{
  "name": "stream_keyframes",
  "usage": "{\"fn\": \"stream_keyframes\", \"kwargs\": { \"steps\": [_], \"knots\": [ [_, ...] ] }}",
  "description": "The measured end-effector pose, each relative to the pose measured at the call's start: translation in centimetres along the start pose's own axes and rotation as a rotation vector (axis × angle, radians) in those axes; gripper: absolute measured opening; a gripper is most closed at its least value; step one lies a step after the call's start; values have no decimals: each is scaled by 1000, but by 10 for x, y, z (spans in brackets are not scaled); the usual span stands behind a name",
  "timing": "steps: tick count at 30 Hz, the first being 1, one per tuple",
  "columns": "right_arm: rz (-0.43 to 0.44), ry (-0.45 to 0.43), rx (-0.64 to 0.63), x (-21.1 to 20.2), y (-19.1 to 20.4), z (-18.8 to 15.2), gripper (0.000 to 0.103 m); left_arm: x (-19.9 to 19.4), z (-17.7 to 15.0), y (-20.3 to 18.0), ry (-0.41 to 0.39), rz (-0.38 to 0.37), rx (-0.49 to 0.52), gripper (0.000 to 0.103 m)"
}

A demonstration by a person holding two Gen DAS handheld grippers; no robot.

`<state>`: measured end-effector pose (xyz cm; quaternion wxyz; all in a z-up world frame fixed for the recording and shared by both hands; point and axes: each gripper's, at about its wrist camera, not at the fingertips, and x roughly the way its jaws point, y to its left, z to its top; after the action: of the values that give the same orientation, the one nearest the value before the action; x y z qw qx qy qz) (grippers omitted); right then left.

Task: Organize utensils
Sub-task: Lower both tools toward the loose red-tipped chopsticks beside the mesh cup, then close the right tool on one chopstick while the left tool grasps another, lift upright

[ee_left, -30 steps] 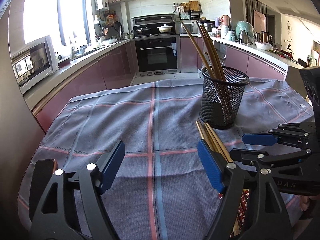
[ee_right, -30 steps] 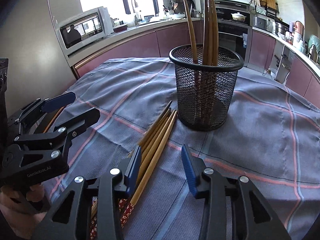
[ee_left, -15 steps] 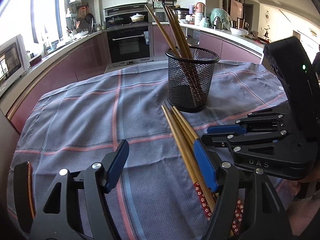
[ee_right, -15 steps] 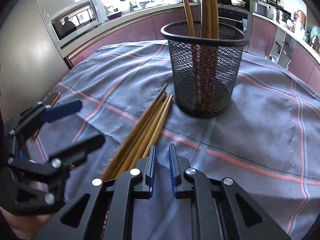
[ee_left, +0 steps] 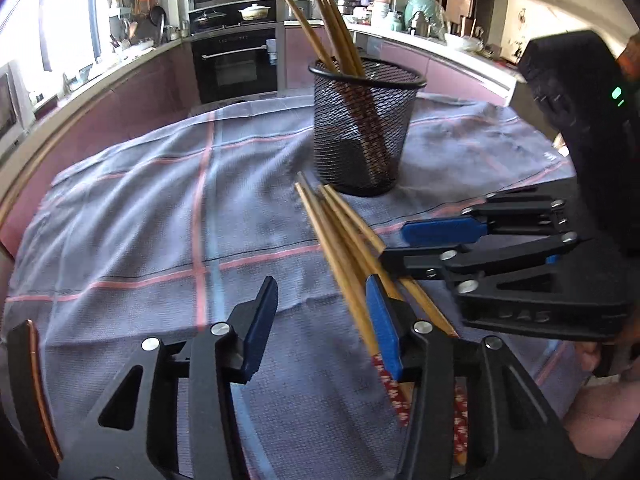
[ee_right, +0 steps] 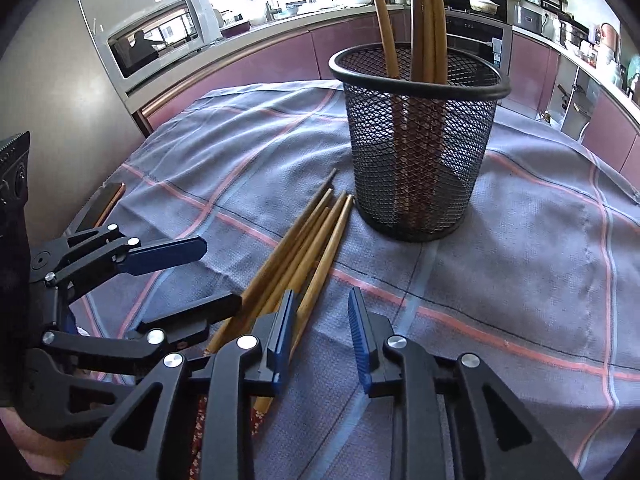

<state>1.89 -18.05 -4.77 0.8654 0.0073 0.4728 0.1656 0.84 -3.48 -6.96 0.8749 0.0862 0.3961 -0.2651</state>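
Wooden chopsticks lie in a loose bundle on the cloth-covered surface, just beside a black mesh holder that already has several chopsticks standing in it. Their long axis runs from the near edge toward the holder, narrow tips pointing at its base, patterned red ends nearest the cameras.

Both grippers hover low over the near ends. The right gripper has its jaws parted and empty, one finger resting just over the outermost stick. The left gripper is also spread wide, holding nothing, with the bundle passing beside its right finger.

Likely risks: closing on the bundle could catch several sticks at once or scatter them, since they lie overlapped; the two grippers sit close together and could collide; and the light mesh holder could tip if nudged.
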Motion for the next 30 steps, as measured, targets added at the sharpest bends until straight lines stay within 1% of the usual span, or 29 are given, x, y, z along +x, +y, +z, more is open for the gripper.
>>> {"fn": "stream_keyframes", "kwargs": {
  "steps": [1, 2, 3, 4, 5, 6, 7, 9, 10, 11, 12, 16, 17, 18, 20, 22, 23, 26, 27, 28, 30],
  "knots": [
    [-16, 2, -20, 1, 2, 0, 24, 1, 1, -1, 0, -2, 9, 47],
    [-39, 4, -41, 2, 6, 2, 24, 3, 1, -3, 2, 18, 24, 47],
    [-51, 3, -52, 2, 7, 2, 23, 7, 1, -5, 11, 38, 33, 43],
    [-59, 0, -61, 3, 8, 2, 22, 11, 2, -4, 27, 26, 28, 38],
    [-59, -2, -61, 4, 8, 2, 21, 12, 1, -3, 42, 10, 18, 37],
    [-56, -4, -60, 4, 6, 2, 19, 13, 2, -1, 39, 8, 14, 37],
    [-56, -4, -59, 3, 4, 2, 14, 14, 2, -1, 41, 11, 18, 36],
    [-47, -4, -45, 2, -1, 2, 7, 16, 2, 0, 49, -2, 15, 29],
    [-38, -5, -38, 1, -4, 1, 6, 16, 3, 1, 53, -18, 9, 25],
    [-37, -8, -31, 0, -6, 1, 6, 16, 4, 1, 56, -29, 6, 22],
    [-34, -14, -29, -2, -7, 0, 5, 16, 4, 0, 57, -32, 8, 17],
    [10, -43, -26, -15, -11, -4, 5, 15, 6, 1, 55, -26, -8, 12],
    [29, -55, -23, -20, -13, -5, 5, 13, 5, 3, 53, -28, -16, 9],
    [37, -64, -22, -24, -14, -4, 5, 12, 6, 5, 56, -31, -26, 1],
    [52, -97, -28, -35, -16, -4, 5, 11, 7, 9, 57, -31, -40, 1],
    [62, -119, -29, -44, -17, -3, 5, 11, 7, 12, 60, -8, -39, 2],
    [65, -127, -32, -47, -17, -3, 5, 12, 7, 13, 65, -15, -47, 3],
    [79, -165, -31, -59, -19, -2, 5, 12, 9, 12, 70, -16, -36, 16],
    [80, -171, -31, -60, -18, 0, 5, 13, 9, 11, 71, -14, -27, 26],
    [81, -177, -34, -62, -17, 1, 5, 14, 10, 9, 74, -4, -16, 31],
    [86, -189, -40, -67, -17, 2, 5, 16, 11, 8, 82, 2, -10, 32]
  ]
}}
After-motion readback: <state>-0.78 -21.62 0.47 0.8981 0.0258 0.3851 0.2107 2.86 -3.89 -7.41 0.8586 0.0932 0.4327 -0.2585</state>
